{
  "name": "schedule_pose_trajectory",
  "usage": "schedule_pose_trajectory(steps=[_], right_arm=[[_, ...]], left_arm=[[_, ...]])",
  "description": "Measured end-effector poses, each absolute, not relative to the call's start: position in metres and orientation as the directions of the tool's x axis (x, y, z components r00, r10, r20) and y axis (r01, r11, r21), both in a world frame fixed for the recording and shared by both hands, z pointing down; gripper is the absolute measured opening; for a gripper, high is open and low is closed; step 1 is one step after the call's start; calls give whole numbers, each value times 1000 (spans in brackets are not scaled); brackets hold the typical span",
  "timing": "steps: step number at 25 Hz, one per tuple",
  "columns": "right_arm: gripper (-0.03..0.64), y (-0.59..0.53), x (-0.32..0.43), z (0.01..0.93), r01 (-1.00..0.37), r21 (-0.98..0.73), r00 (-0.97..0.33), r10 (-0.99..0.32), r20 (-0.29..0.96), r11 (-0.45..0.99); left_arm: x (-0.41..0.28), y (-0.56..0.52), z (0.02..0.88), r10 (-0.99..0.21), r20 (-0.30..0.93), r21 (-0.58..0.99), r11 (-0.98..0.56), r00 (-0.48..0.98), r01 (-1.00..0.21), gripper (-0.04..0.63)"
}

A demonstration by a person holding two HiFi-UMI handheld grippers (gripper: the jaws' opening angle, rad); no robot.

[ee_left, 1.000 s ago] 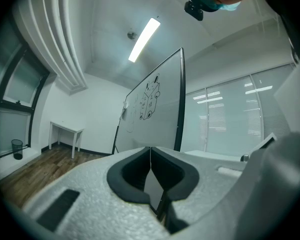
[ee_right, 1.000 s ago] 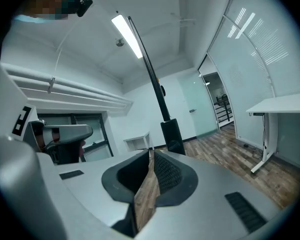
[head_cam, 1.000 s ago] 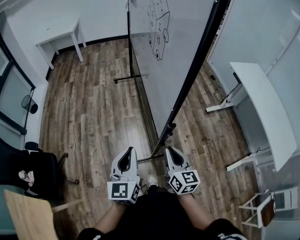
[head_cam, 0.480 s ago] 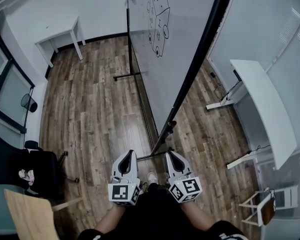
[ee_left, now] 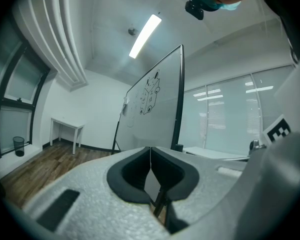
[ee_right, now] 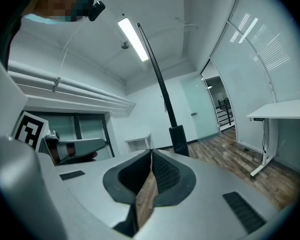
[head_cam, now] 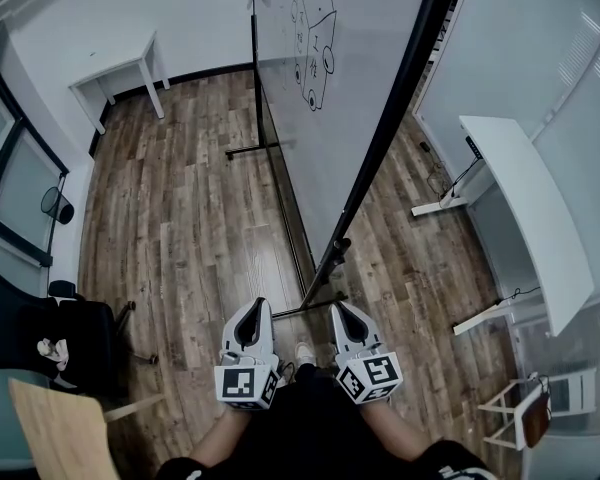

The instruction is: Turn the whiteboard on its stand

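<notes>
Upper centre of the head view: whiteboard [head_cam: 355, 88], white face turned toward the left of the frame, with a black line drawing [head_cam: 315, 28] near the top. Runs along its black near edge from the top right down to a black knob [head_cam: 338, 253] at mid-frame. Rests on a black stand [head_cam: 283, 213], with bars crossing the wood floor [head_cam: 180, 228] below the board.

Lower centre, side by side: left gripper [head_cam: 259, 304] and right gripper [head_cam: 338, 308], both aimed at the near end of the stand, close to it but apart from board and frame.

Left gripper view: left gripper [ee_left: 150, 149] closed tip to tip, clamping nothing; shows the whiteboard [ee_left: 155, 104] standing ahead, right of centre.

Right gripper view: right gripper [ee_right: 151, 154] narrowed to meeting tips, having just been closing, with nothing between; shows the board's black edge [ee_right: 162, 94] rising ahead at centre.

Upper left of the head view: white table [head_cam: 120, 73] against the wall. Right side: long white desk [head_cam: 525, 218]. Lower left: black chair [head_cam: 40, 333].
</notes>
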State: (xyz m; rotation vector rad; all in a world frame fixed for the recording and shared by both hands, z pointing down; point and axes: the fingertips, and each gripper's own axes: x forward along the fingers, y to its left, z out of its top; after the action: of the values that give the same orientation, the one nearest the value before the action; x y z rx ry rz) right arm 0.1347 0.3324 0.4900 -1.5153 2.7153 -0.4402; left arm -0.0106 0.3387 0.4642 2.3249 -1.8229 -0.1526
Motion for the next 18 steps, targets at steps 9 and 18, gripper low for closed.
schedule_pose_trajectory(steps=[9, 18], right_arm=[[17, 334, 136, 492, -839, -232, -530, -836, 144, 492], [17, 336, 133, 493, -841, -231, -526, -839, 140, 489]], left_arm=[[-11, 338, 468, -969, 37, 217, -229, 243, -949, 18], [-12, 338, 469, -968, 37, 219, -234, 248, -947, 18]])
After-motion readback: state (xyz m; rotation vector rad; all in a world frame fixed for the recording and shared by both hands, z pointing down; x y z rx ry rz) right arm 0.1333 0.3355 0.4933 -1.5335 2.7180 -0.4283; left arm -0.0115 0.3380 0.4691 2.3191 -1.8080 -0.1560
